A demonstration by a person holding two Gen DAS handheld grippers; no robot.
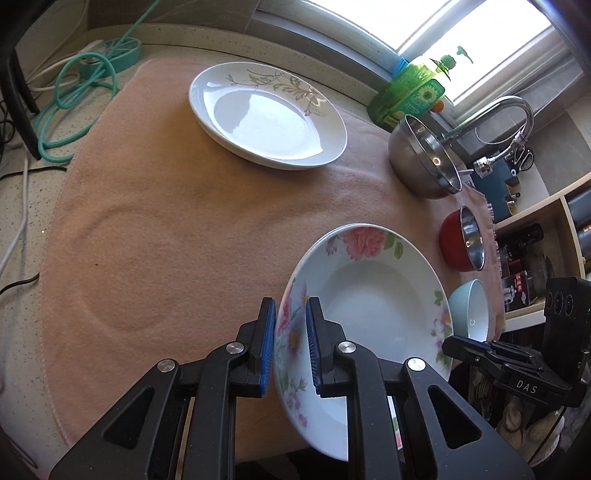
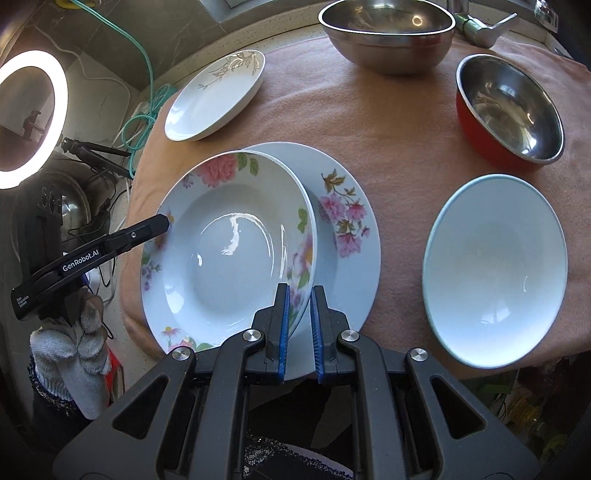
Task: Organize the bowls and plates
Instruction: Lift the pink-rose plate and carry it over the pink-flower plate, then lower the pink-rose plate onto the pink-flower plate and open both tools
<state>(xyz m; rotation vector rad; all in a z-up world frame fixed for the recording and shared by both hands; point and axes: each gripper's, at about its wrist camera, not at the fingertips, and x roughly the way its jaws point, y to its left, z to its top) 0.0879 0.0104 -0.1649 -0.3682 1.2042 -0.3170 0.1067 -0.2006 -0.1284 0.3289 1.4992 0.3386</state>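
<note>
Both grippers pinch one rose-patterned plate [image 2: 229, 240] at opposite rims.
Right gripper [image 2: 299, 321] and left gripper [image 1: 291, 343] jaws clamp it, tilted, above the pink-flowered plate [image 2: 347, 236]; pale blue bowl [image 2: 495, 269] beside that plate.

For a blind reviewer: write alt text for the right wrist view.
Both grippers, right gripper and left gripper, clamp opposite rims of a floral plate, held over a second floral plate on a pink cloth; three bowls sit right.

You see three plates [image 2: 221, 236] [image 2: 347, 229] [image 2: 214, 96] and three bowls [image 2: 386, 33] [image 2: 509, 110] [image 2: 495, 269] on the pink cloth [image 2: 388, 129].
</note>
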